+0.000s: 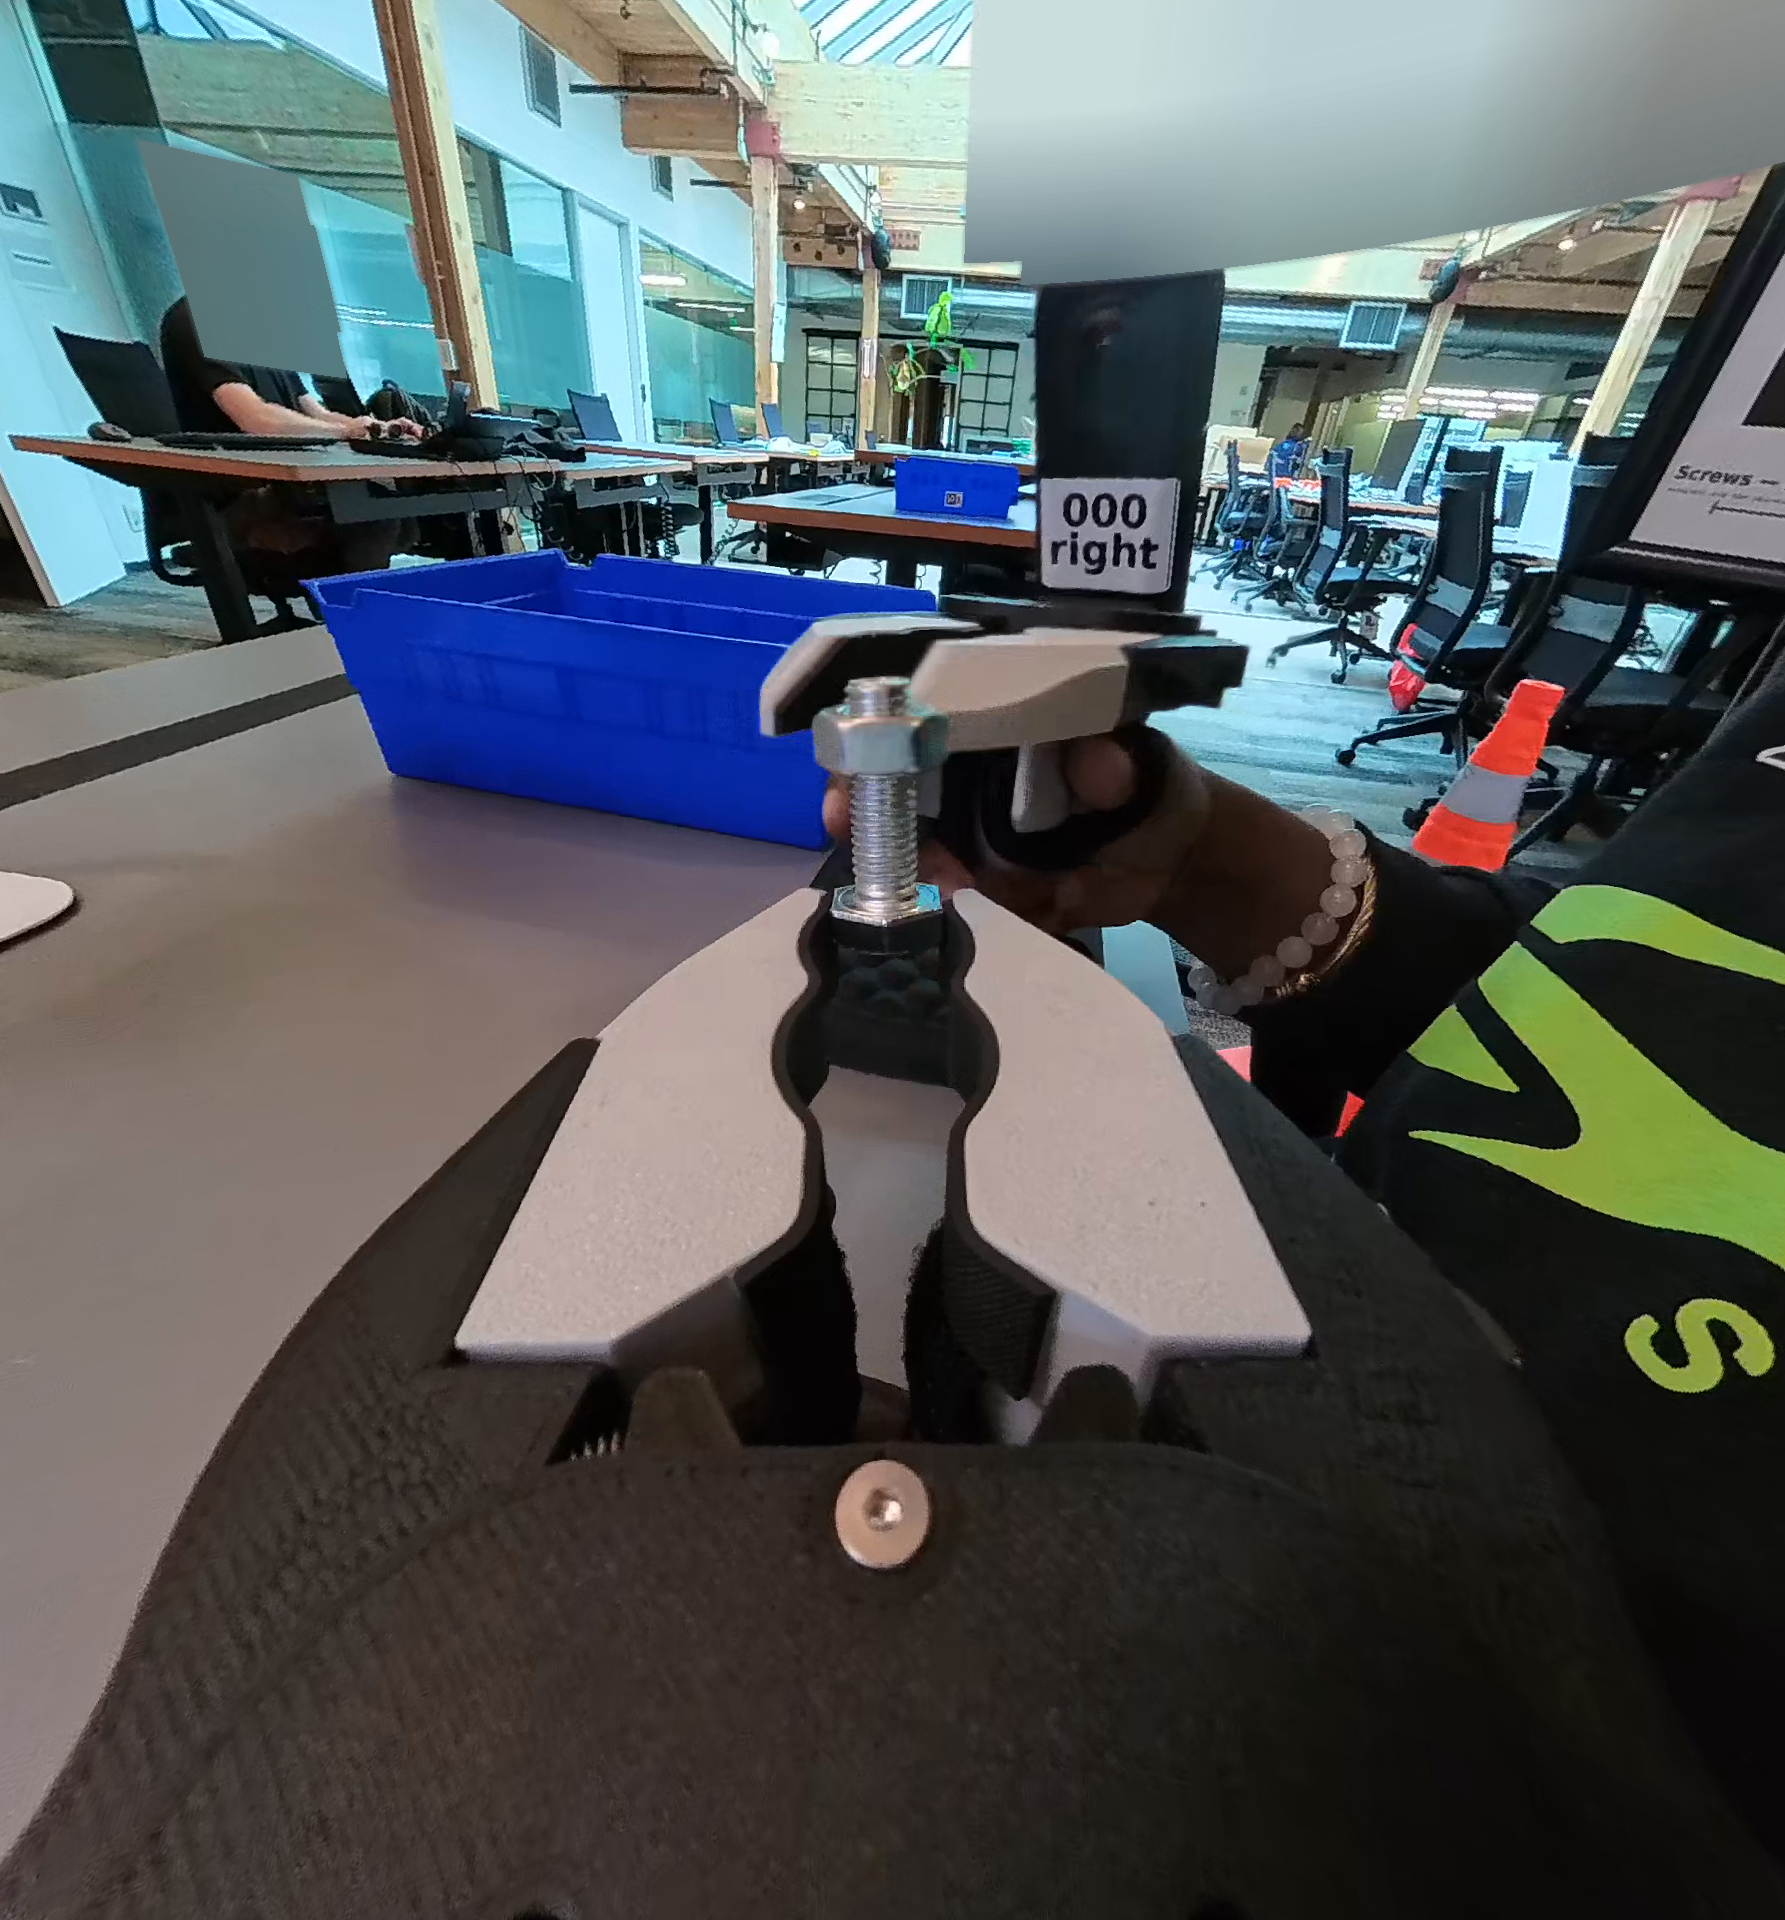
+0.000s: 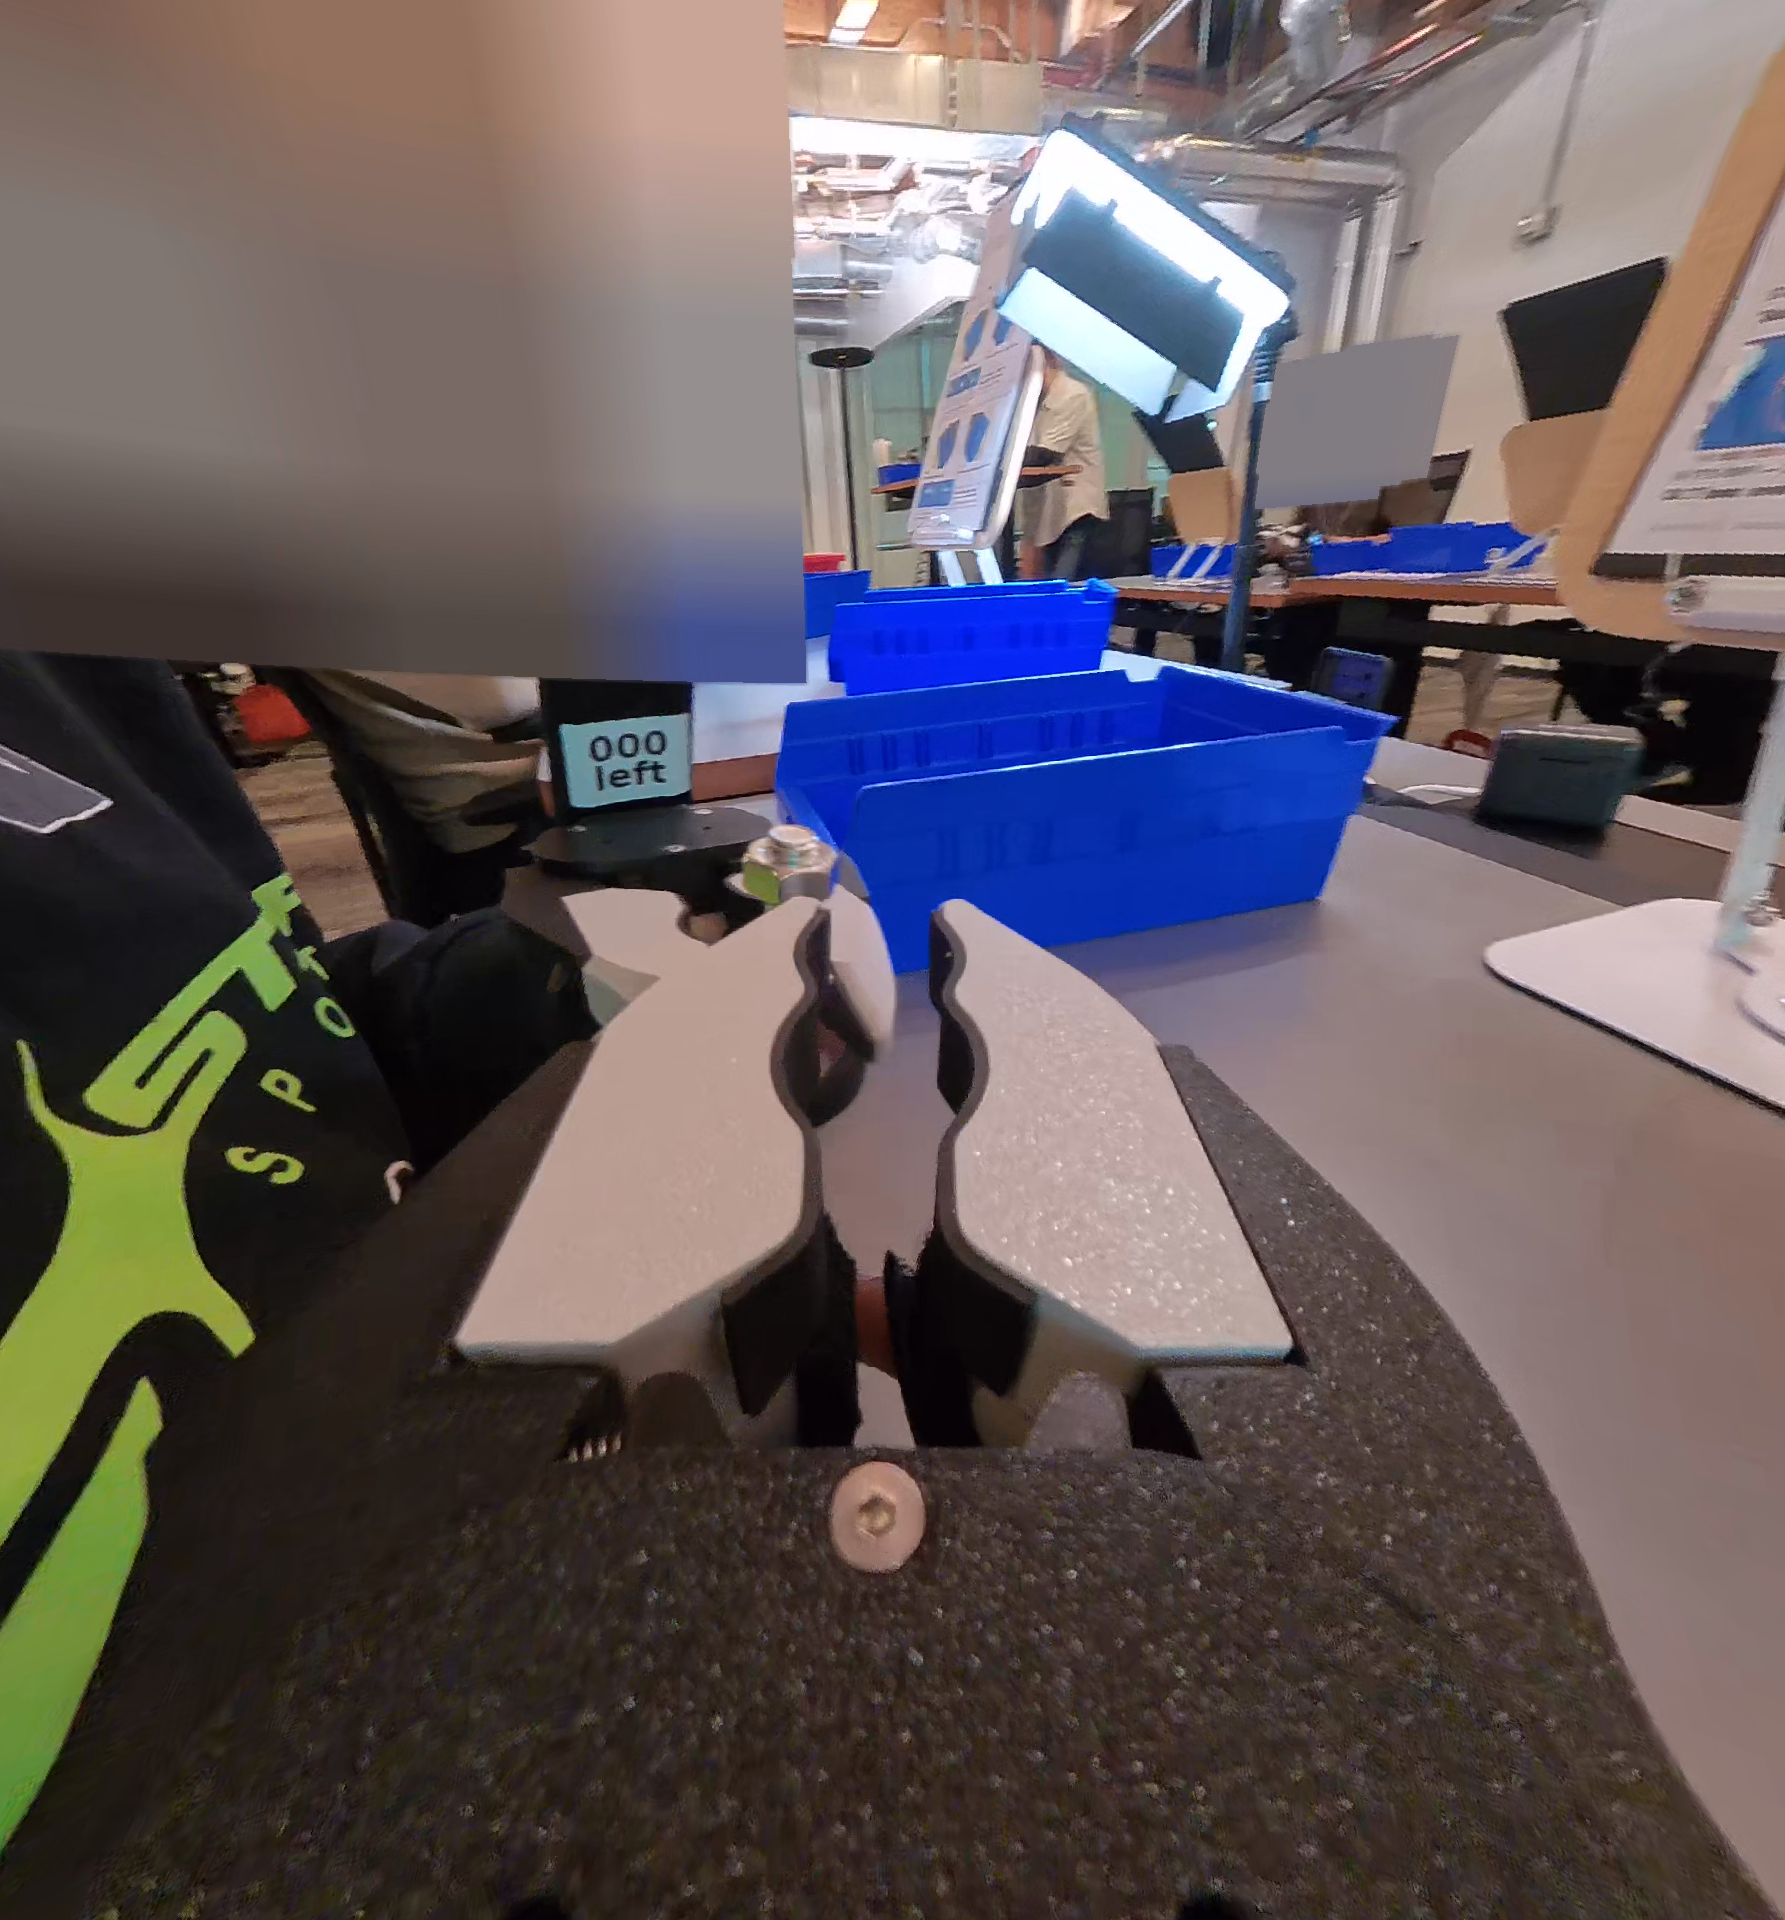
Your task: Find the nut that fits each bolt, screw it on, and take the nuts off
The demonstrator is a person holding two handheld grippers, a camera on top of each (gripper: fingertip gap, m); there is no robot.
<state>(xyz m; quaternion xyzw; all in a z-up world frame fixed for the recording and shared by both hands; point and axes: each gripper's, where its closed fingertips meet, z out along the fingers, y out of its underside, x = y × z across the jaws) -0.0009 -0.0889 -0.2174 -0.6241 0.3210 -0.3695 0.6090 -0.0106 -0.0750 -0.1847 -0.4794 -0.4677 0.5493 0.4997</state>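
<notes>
- Right gripper (image 2: 872, 925): grey fingers parted, a narrow gap between the tips, nothing between them.
- Nut (image 2: 786, 868) on top of the bolt, just beyond the right gripper's left fingertip and in front of the blue bin (image 2: 1075, 831); bolt shank hidden.
- Left gripper (image 2: 680, 925) crosses behind that fingertip, left of the blue bin; whether it grips cannot be told.
- Blue bin stands on the grey table (image 2: 1387, 1091).
- White stand base (image 2: 1646, 977) right of the blue bin.
- Person's black and green sleeve (image 2: 140, 1091) far left of the bin.

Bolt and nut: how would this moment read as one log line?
left tool: shut on bolt head | bolt: upright | nut: near tip | right tool: open beside nut
</notes>
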